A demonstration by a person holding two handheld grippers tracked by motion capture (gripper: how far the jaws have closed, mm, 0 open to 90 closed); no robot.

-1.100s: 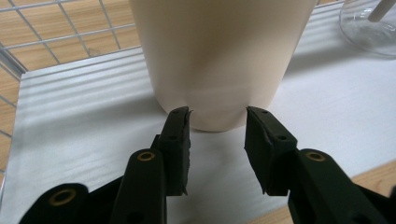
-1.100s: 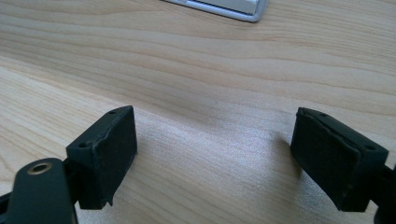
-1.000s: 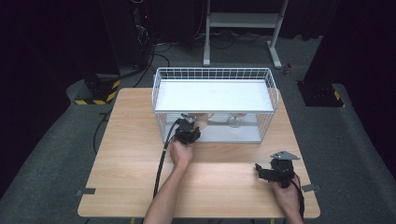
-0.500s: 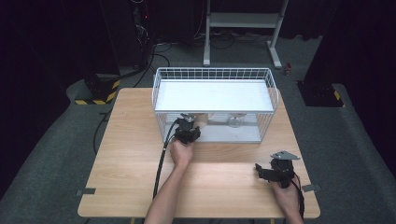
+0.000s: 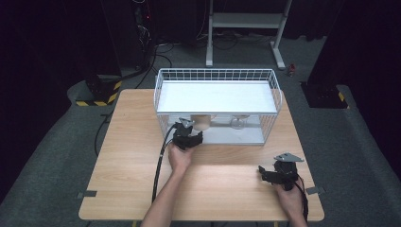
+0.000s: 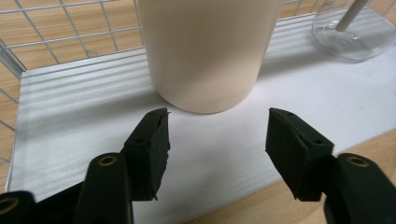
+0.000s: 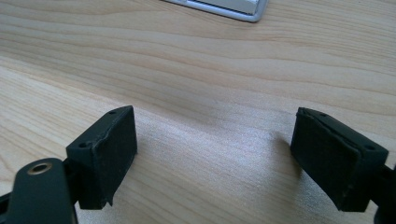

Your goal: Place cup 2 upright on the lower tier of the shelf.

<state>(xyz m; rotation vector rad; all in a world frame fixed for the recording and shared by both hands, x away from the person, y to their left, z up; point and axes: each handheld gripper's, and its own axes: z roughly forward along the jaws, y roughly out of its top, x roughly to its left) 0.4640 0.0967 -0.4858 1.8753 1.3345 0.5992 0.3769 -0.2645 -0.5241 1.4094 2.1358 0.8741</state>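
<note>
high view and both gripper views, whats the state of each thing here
cream cup: upright on the rack's lower shelf, not gripped
wine glass: upright beside the cup
wire rack: open toward the person, top shelf bare
left gripper: jaws just opened, fingers short of the cup
right gripper: open, nothing between its fingers, over bare table

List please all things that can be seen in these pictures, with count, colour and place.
Table: one, light wood, centre.
Wire rack: one, white, far half of the table.
Cup: one, cream, lower shelf of the rack, just ahead of the left gripper.
Glass: one, clear, lower shelf, right of the cup.
Left gripper: one, black, jaws just been opening, nothing between them.
Right gripper: one, black, open over the near right table.
</note>
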